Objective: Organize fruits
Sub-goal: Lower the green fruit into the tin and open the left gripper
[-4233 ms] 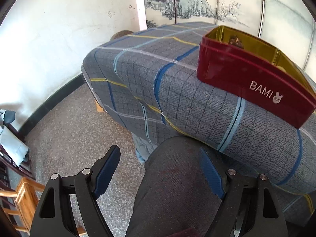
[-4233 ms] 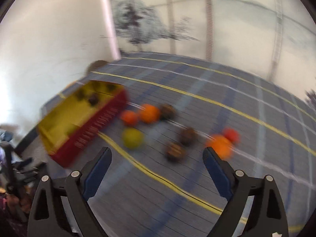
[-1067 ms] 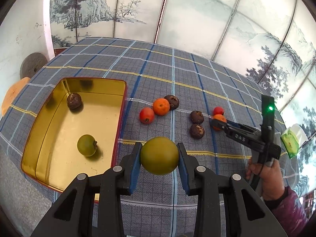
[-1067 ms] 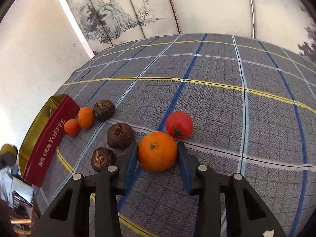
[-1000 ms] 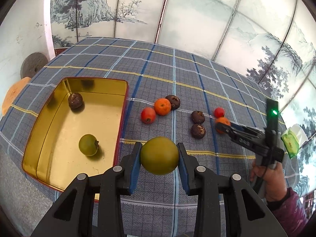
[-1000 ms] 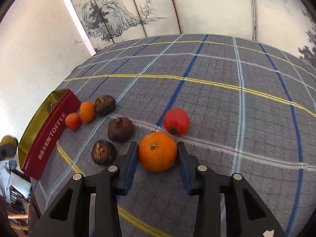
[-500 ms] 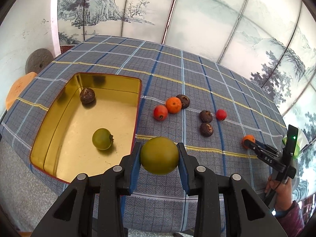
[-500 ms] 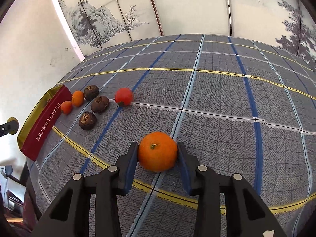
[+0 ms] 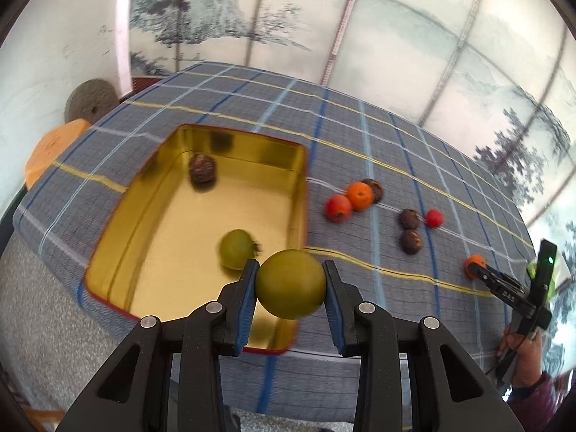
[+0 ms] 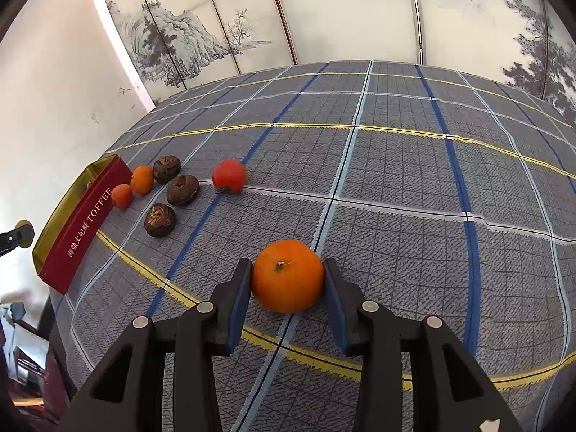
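My left gripper point(image 9: 289, 284) is shut on a green fruit point(image 9: 289, 283) and holds it above the near right corner of the gold tin point(image 9: 302, 180). The tin holds another green fruit point(image 9: 235, 249) and a dark brown fruit point(image 9: 202, 173). My right gripper point(image 10: 288, 277) is shut on an orange point(image 10: 288, 275) low over the checked cloth, right of the other fruit; it also shows in the left wrist view point(image 9: 478, 270). On the cloth lie two red fruits point(image 10: 229, 175), a small orange point(image 10: 142, 179) and three dark brown fruits point(image 10: 183, 189).
The tin's red side point(image 10: 84, 226) reads TOFFEE and stands at the table's left end. The table edge runs close below both grippers. A painted folding screen point(image 10: 324, 10) stands behind the table. A person's hand point(image 9: 522, 349) holds the right gripper.
My left gripper has moved left with the green fruit, toward the tin's near corner. My right gripper has drawn the orange back and right, away from the other fruit.
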